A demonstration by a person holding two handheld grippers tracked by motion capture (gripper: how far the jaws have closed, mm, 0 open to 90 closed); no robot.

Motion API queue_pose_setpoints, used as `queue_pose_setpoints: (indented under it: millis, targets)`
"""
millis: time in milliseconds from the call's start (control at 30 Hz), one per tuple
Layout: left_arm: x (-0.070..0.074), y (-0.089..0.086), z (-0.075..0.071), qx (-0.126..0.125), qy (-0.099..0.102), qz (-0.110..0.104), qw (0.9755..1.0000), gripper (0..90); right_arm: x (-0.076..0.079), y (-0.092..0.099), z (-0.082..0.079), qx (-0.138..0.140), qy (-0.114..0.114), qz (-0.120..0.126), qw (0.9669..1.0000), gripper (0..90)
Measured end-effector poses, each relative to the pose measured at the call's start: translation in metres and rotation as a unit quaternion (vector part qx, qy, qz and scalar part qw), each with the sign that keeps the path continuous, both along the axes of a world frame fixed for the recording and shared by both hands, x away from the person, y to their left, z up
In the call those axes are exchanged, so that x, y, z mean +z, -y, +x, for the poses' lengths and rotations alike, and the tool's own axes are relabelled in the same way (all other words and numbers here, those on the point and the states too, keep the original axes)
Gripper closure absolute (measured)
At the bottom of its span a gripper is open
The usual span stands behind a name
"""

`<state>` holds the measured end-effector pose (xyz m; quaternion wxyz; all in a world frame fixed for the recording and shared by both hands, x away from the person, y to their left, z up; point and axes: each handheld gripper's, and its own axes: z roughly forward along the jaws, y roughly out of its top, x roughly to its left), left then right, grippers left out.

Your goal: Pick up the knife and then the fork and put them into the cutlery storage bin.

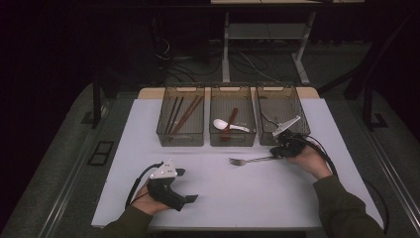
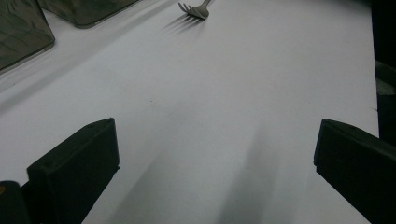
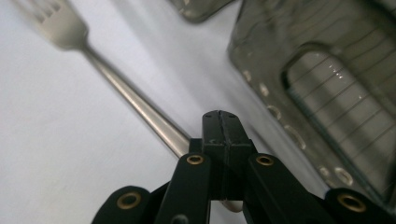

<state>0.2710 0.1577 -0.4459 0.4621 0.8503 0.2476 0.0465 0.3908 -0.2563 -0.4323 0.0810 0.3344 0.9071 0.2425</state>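
Observation:
A metal fork [image 1: 246, 160] lies level over the white table [image 1: 223, 203], tines pointing left. My right gripper [image 1: 276, 153] is shut on its handle, just in front of the right-hand bin [image 1: 280, 106]. In the right gripper view the black jaws [image 3: 221, 120] are pressed together on the handle of the fork [image 3: 140, 107], with the bin wall [image 3: 322, 93] close on the right. My left gripper [image 1: 186, 185] rests at the front left of the table, open and holding nothing. In the left gripper view its jaws [image 2: 215, 154] stand wide apart over bare table, with the fork tines [image 2: 196, 9] far ahead.
Three translucent bins stand in a row at the back of the table. The left bin [image 1: 167, 111] holds chopsticks [image 1: 184, 115]; the middle bin [image 1: 247, 111] holds a white spoon [image 1: 224, 124] and a brown one. Dark floor, cables and table legs lie beyond.

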Motion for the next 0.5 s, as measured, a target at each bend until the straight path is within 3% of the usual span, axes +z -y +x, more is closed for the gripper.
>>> queue_pose_setpoints:
  millis: [267,500]
  targets:
    - [0.001,0.000,-0.001,-0.001,0.000,-0.002,1.0000,0.0,0.004,-0.001,-0.014,0.032,-0.026,-0.023,0.9989,89.8]
    - [0.001,0.000,-0.001,-0.003,0.000,-0.001,1.0000,0.0,0.007,-0.006,-0.030,0.085,-0.055,-0.047,0.9938,89.9]
